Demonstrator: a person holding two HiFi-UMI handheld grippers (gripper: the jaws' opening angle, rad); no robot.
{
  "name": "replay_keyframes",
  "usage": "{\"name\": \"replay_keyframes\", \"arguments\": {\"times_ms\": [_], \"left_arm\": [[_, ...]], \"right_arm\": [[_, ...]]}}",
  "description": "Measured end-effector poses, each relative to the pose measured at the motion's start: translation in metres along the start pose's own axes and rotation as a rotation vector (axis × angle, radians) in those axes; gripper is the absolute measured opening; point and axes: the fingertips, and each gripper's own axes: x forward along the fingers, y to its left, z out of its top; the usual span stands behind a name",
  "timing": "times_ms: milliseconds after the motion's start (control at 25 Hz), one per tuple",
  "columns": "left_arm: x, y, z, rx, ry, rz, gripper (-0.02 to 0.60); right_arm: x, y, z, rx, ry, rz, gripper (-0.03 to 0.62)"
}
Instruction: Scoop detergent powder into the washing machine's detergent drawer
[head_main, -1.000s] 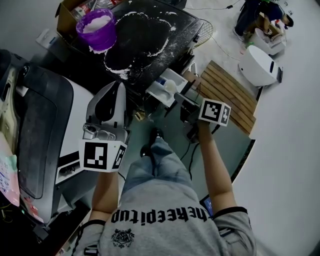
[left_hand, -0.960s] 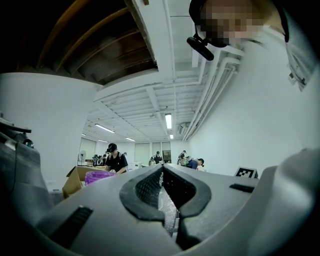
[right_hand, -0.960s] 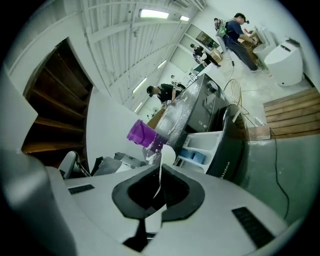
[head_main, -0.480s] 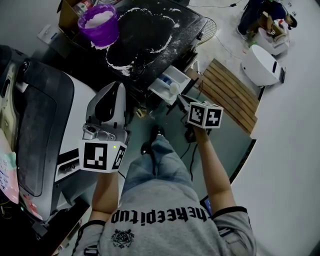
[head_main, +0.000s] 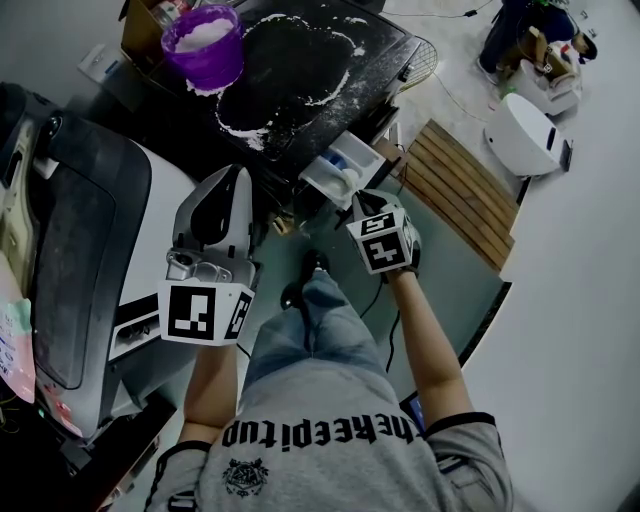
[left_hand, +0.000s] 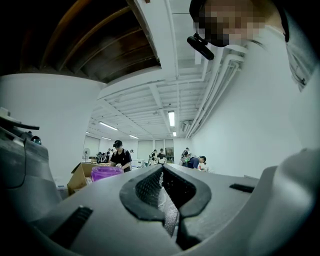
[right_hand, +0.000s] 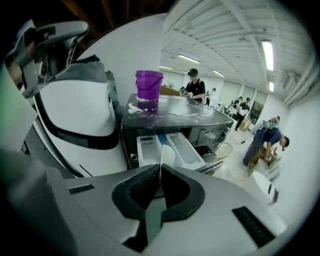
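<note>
The scoop (right_hand: 167, 156) is white and thin. It is seen nearly edge-on in the right gripper view, with its rounded bowl pale against the drawer (right_hand: 187, 150). Its long axis runs straight out from the right tongs (right_hand: 160, 172), which are pinched on the handle. The bowl end points away from them toward the machine front and sits over the open white drawer. In the head view the scoop (head_main: 347, 180) lies at the drawer (head_main: 330, 165), just ahead of the right tongs (head_main: 358, 200). White powder is strewn across the machine's dark top (head_main: 290, 60), where a purple bucket (head_main: 205, 50) stands. The left tongs (left_hand: 162, 170) are pressed together with nothing in them, held well apart from the drawer.
</note>
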Motion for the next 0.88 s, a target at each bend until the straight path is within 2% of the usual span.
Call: {"name": "replay_keyframes", "arguments": {"times_ms": [120,600,760,880], "left_arm": [[0.0,0.0,0.0,0.0,-0.001,0.0,0.003],[-0.001,0.002,0.0,-0.004,-0.007,0.004,0.003],[-0.003,0.006,0.0,-0.005,-0.008,0.009,0.003],[-0.006,0.008,-0.001,-0.009,-0.008,0.014,0.003]], "right_arm": [[0.001,0.006,0.0,-0.125,0.024,-0.023,0.005],[0.006,0.017,-0.001,-0.475,0.053,-0.104,0.005],[0.007,0.02,-0.001,-0.624,0.058,-0.15,0.005],[0.008,0.021,-0.001,-0.68,0.068,-0.163,0.005]]}}
